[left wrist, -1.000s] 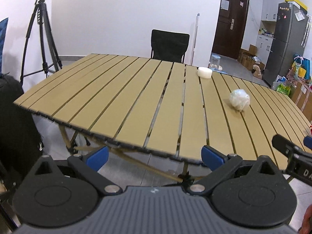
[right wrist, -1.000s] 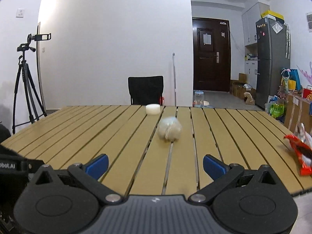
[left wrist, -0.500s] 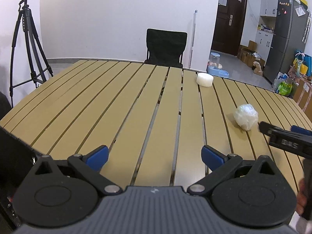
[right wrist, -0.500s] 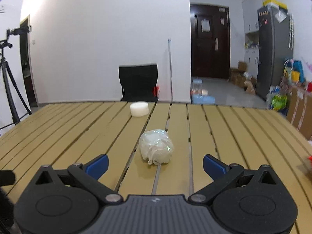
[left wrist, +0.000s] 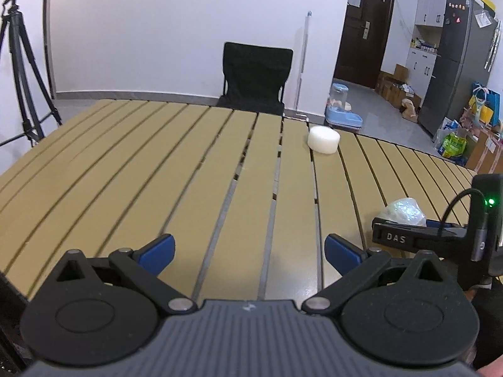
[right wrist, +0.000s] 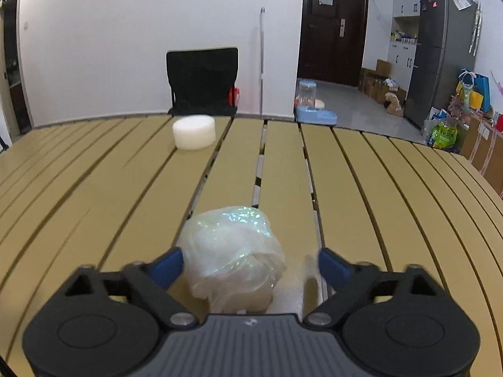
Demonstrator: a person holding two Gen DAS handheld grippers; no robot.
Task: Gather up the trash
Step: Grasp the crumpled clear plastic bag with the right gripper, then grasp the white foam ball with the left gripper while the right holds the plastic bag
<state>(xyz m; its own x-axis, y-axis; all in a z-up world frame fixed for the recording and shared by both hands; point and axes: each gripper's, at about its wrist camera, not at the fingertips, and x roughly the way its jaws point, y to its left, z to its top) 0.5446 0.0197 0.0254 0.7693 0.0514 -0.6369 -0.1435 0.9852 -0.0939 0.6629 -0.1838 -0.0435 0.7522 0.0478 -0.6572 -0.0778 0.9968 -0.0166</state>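
A crumpled ball of clear plastic wrap [right wrist: 234, 251] lies on the slatted wooden table [right wrist: 361, 188]. My right gripper [right wrist: 250, 260] has the ball between its blue pads and its jaws are closing. The left pad is at the ball's edge, while the right pad still stands clear of it. In the left wrist view the same ball [left wrist: 404, 210] shows at the right behind one of the right gripper's fingers [left wrist: 393, 237]. A white round puck [right wrist: 194, 132] sits near the table's far edge. My left gripper [left wrist: 248, 246] hovers open over bare slats [left wrist: 157, 172] with nothing in it.
A black chair [left wrist: 256, 78] stands behind the table's far edge. A tripod [left wrist: 19, 62] is at the far left. A blue pet feeder [right wrist: 314, 106], a grey fridge [right wrist: 440, 50] and bags [right wrist: 443, 132] line the floor at the right.
Both grippers moved forward over the table. The right one dropped toward the plastic ball, which now sits between its jaws, and those jaws have narrowed.
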